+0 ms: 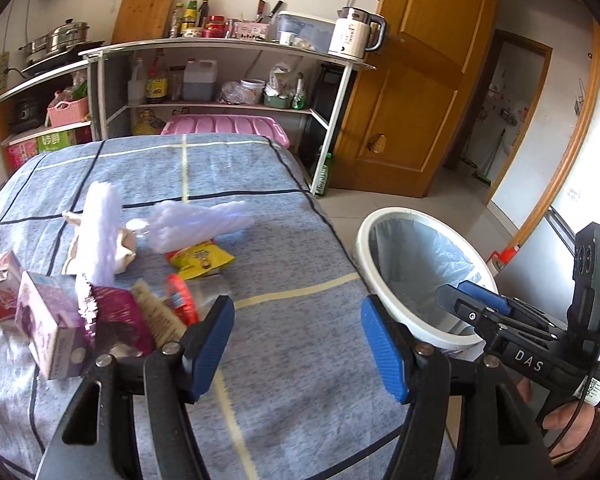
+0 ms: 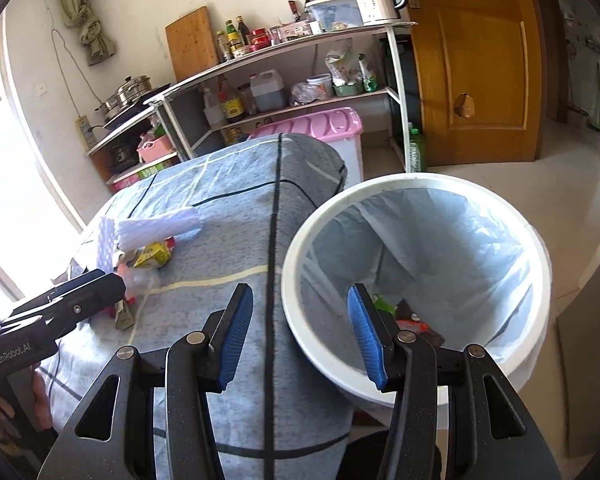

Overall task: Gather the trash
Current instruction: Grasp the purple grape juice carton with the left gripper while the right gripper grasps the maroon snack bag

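Bin (image 2: 296, 240) rim touches table (image 2: 240, 208) edge; both tools empty.

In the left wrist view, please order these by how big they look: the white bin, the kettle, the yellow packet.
1. white bin, clearly largest, though nearest the camera.
2. kettle and yellow packet look about alike; distance makes ranking unsure.

Daylight filled the room, brightest at the left edge of the right wrist view, where the window (image 2: 4, 184) was blown out to plain white. The foam sheets (image 1: 196, 220) on the bed glared pale violet and looked smeared by motion. Both views bowed strongly toward dark rounded corners, and soft shadows lay under the left gripper (image 1: 298, 344).
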Tool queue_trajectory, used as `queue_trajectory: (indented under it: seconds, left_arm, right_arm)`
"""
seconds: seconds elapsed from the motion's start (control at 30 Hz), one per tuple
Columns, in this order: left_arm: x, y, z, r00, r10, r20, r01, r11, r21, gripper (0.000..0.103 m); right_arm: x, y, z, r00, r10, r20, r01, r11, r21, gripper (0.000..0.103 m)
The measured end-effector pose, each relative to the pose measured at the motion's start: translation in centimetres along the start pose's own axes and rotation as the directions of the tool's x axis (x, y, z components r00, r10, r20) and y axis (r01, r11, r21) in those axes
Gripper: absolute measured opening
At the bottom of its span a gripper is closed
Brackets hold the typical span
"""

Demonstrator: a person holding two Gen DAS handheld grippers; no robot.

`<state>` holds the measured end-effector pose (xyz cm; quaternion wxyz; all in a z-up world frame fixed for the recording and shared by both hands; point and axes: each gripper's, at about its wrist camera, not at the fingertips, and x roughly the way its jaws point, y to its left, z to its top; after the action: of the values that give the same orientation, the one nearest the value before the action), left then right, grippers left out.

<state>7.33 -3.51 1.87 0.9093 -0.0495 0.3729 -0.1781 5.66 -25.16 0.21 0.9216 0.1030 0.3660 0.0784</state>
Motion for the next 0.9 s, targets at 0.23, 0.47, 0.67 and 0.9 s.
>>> queue_trajectory:
  seconds: [0.23,0.47,0.67,0.9]
  left_arm:
    - [-2.5,5.5,-1.5,0.993,0.113,0.022,-0.110,0.989,-0.101,0.069]
    - [-4.5,10.4,-3.2,0.980,0.196,0.031,-0.185,0.961,-0.206,0.072]
    - [-4.6,13.7,-4.4,0.979,0.206,-0.003,-0.198,0.935,-0.293,0.073]
    - [-4.1,15.6,-4.2,0.984,0.175,-0.016,-0.170,0.921,-0.351,0.074]
  right_arm:
    - [2.0,4.5,-0.9,0.997,0.070,-0.041,-0.072,0.995,-0.070,0.051]
    - [4.3,8.7,-1.5,0.986,0.136,-0.093,-0.147,0.980,-0.131,0.051]
    - [5.4,11.7,-1.8,0.976,0.181,-0.121,-0.202,0.960,-0.195,0.051]
    - [6.9,15.0,-1.4,0.968,0.212,-0.132,-0.241,0.933,-0.269,0.051]
